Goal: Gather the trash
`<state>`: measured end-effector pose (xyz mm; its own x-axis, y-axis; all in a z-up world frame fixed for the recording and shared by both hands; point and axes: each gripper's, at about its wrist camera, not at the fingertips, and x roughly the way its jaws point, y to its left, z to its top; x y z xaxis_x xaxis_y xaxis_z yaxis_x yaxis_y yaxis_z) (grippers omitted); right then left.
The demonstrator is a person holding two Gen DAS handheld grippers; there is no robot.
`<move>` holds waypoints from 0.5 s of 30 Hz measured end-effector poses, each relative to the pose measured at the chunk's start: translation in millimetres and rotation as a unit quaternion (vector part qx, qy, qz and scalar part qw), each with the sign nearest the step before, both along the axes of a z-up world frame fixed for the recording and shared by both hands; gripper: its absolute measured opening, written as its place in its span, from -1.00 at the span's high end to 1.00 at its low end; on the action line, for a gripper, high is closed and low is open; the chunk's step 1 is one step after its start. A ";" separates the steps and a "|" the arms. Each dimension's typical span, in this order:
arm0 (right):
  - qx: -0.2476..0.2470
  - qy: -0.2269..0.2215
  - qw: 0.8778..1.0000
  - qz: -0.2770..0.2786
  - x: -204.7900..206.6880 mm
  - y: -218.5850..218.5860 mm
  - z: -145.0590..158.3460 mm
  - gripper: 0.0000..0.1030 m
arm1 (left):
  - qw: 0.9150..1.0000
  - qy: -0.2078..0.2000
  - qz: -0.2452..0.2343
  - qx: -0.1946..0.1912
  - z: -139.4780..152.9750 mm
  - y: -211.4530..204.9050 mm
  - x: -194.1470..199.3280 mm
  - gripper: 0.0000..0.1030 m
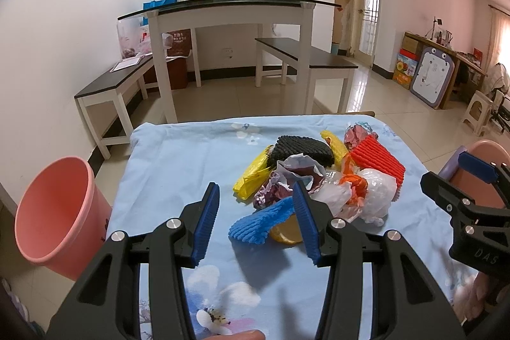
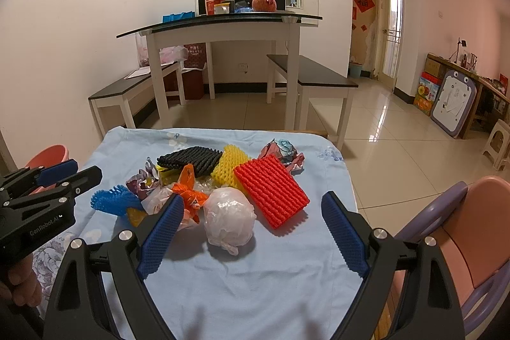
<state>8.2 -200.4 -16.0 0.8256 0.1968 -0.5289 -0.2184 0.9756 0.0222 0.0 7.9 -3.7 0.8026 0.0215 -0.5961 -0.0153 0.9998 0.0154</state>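
Hovering over a floral blue cloth [image 2: 255,292]: left gripper [image 1: 256,219], blue pads spread, empty, stamped "CenRobot.AI" on its body in the right wrist view; right gripper [image 2: 251,231], pads spread wide, empty, marked "DAS" in the left wrist view. Trash heaped mid-cloth: blue foam net [image 1: 261,225] at the left gripper's right pad, white plastic bag ball [image 2: 228,219] between the right pads, red foam net [image 2: 271,190], black foam net [image 2: 191,161], yellow foam net [image 2: 228,168], crumpled paper [image 2: 282,153]. Pink bin [image 1: 54,212] on the floor left of the cloth.
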 end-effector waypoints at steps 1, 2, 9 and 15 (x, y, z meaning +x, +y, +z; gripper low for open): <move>0.000 0.000 1.000 0.000 0.0 0.0 0.0 -0.69 | 1.000 0.000 0.001 -0.001 0.1 0.7 -0.1 0.06; 0.000 0.000 1.000 0.000 -0.1 0.1 0.1 -0.69 | 1.000 0.000 0.001 -0.001 0.2 0.7 0.0 0.06; 0.000 0.000 1.000 0.000 -0.4 1.4 0.4 -0.69 | 1.000 0.000 0.001 0.000 0.6 1.1 0.2 0.06; -0.001 -0.002 1.000 0.000 -1.1 -2.3 0.9 -0.69 | 1.000 -0.001 0.002 0.000 1.4 2.2 -0.2 0.06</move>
<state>7.1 -202.7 -15.1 0.8270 0.1971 -0.5265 -0.2194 0.9754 0.0205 -0.2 10.0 -2.3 0.8032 0.0242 -0.5952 -0.0194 0.9997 0.0144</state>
